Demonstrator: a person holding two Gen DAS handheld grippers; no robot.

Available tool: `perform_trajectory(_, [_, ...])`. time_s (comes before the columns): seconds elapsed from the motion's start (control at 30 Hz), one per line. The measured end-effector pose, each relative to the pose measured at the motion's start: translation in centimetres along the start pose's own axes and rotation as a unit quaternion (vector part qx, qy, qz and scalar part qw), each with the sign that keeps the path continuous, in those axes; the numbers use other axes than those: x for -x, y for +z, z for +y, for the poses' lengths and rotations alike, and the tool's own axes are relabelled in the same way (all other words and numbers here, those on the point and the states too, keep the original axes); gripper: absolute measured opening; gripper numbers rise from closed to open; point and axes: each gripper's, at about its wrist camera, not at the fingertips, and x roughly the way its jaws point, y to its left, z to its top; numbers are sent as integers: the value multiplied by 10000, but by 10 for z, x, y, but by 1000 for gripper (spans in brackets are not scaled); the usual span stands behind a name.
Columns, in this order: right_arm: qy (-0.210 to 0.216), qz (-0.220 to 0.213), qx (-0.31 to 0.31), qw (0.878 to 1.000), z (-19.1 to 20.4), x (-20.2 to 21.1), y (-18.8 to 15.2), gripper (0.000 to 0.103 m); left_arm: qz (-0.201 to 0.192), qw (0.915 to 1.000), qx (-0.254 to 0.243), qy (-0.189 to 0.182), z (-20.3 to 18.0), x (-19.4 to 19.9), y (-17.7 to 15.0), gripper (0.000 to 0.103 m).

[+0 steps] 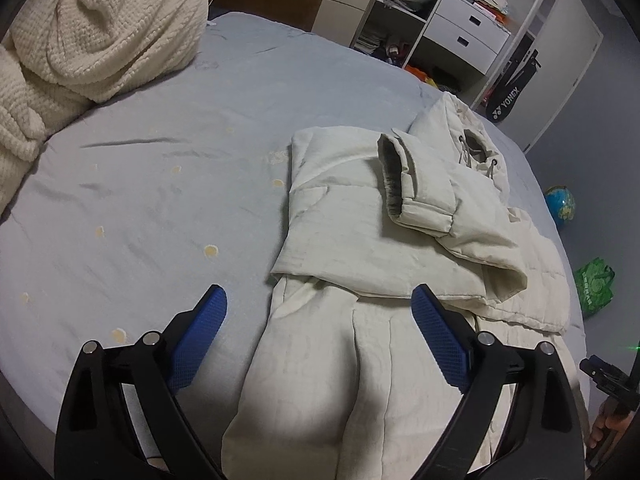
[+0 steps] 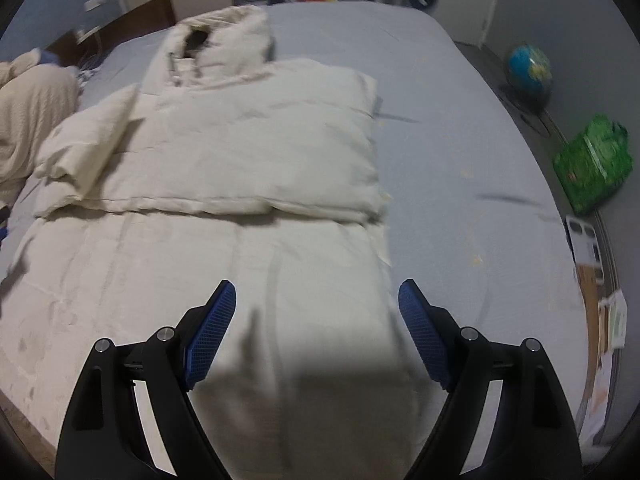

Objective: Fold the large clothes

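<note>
**Both tools spread above the coat**

A cream padded coat (image 1: pixel 360 240) lies on the blue bed (image 1: pixel 140 160), sleeves folded across its chest. The left tool (image 1: pixel 320 308) and right tool (image 2: pixel 316 300) hang over its near hem, released, gripping nothing.

We see a wide bed under a pale blue sheet (image 1: pixel 160 168) with small yellowish spots. A cream knitted blanket (image 1: pixel 100 36) is heaped at its far corner, by a dark wooden headboard (image 1: pixel 268 0). Beyond stand open white shelves and a white drawer unit (image 1: pixel 464 32). On the grey floor (image 2: pixel 580 80) sit a globe (image 2: pixel 530 66) and a green bag (image 2: pixel 592 164).
</note>
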Motion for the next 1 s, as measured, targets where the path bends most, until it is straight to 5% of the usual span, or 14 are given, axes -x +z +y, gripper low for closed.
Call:
perform_trajectory(0.37, [527,-113,1278,9903,135,0,53,79,-163,9977,614,-238,23,5,3,90])
perform_trajectory(0.67, [777,-304,2599,9620,283,-12,94,79,-556,9914,1157,-264,45,16,7,90])
perform_trajectory(1.0, [441,-344,3660,9289,379,-42,104,79,-742,9824,1661,-428,66,19,8,90])
